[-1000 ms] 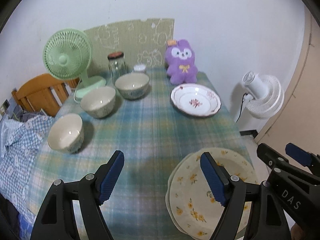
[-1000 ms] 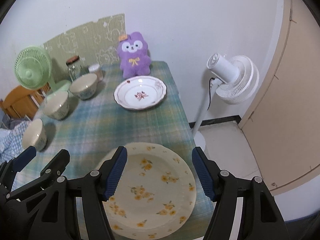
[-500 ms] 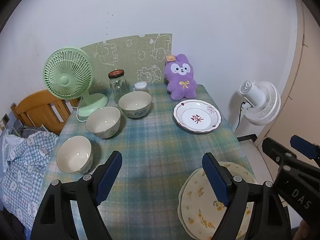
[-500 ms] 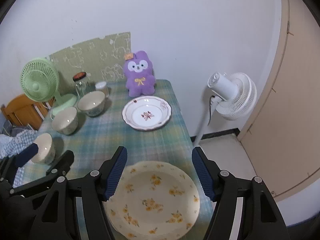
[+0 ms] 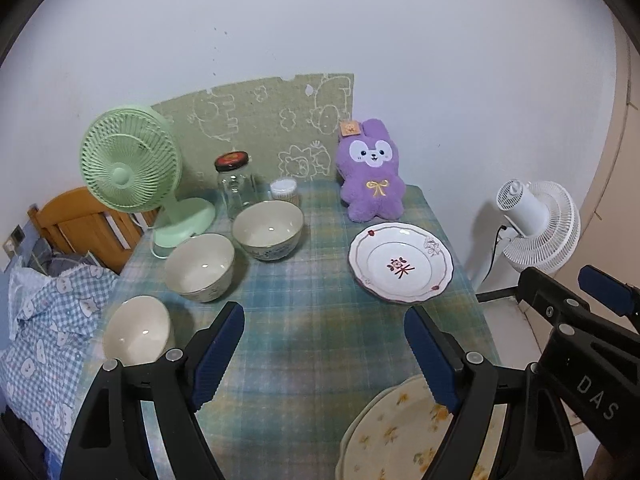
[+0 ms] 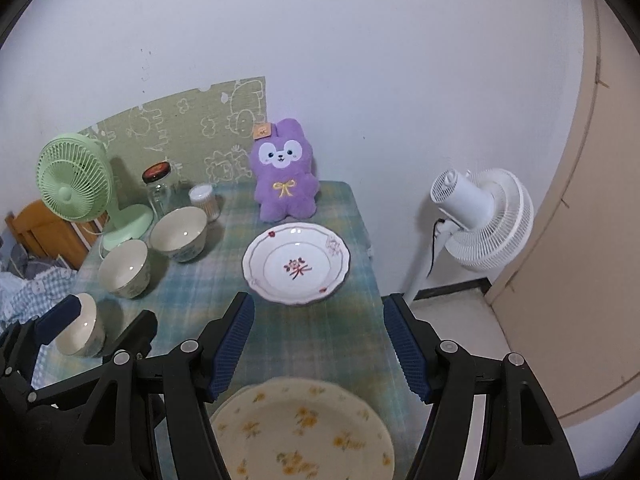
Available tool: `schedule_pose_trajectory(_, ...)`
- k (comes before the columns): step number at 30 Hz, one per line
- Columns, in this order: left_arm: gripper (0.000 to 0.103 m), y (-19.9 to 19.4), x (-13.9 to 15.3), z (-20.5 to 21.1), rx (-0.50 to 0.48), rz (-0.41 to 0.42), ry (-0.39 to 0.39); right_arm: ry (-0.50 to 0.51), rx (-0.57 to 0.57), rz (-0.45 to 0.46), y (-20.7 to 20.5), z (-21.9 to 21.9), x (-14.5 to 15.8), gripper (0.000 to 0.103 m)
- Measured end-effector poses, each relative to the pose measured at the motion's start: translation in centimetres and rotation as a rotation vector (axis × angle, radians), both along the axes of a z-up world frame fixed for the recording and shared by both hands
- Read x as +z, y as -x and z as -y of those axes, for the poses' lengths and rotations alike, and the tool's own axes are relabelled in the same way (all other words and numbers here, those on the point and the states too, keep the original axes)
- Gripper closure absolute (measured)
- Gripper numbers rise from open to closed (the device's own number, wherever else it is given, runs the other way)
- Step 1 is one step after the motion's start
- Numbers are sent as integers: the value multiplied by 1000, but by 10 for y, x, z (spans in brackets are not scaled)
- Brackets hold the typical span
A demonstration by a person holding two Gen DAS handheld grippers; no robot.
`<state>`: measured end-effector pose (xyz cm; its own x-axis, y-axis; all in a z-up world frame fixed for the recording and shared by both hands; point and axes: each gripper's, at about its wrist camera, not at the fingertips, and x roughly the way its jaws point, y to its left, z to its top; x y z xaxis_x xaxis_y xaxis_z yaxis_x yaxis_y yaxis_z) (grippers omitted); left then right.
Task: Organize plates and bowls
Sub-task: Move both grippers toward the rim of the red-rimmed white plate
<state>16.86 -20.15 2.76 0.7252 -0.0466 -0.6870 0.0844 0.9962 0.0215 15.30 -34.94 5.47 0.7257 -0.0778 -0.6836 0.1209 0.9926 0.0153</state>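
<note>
Three cream bowls stand along the left of the plaid table [image 5: 308, 280]: a far one [image 5: 268, 228], a middle one [image 5: 199, 264] and a near one [image 5: 136, 330]. Toward the far right lies a white plate with a red flower [image 5: 400, 266] [image 6: 296, 262]. A cream plate with yellow flowers [image 6: 304, 428] [image 5: 392, 436] sits at the near right edge, seemingly on another plate. My left gripper [image 5: 322, 320] hangs open above the table's middle, holding nothing. My right gripper [image 6: 319, 304] is open and empty above the yellow-flowered plate, clear of it.
A green desk fan [image 5: 128, 168], a glass jar [image 5: 234, 184], a small tub [image 5: 285, 192] and a purple plush rabbit [image 5: 372, 176] line the back wall. A white floor fan [image 6: 480, 216] stands right of the table. A wooden chair [image 5: 76, 224] and blue chequered cloth [image 5: 40, 340] are left.
Both grippers have drawn back and risen from the table, still open. The yellow-flowered plate has slid toward the bottom of both views, and more of the table shows.
</note>
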Motion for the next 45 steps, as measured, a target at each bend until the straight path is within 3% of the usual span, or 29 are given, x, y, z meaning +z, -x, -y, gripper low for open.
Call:
schedule_pose_trajectory(16,26,-70,-23,26,52,-20,-1,-6,46,-15,-78,30,-22,37)
schedule_pose_trajectory(22,28,-99,-30,25,117,-30,71,-8,51,-30,-103,37,-39,44)
schedule_pose_trajectory(29,30,-121,-46,38,110,-36,9,-37,54,-48,-130,51,-58,44)
schedule_pose_trajectory(45,33,-172,-78,63,87,-81,-25,-55,64,-53,-190,71,-88,44)
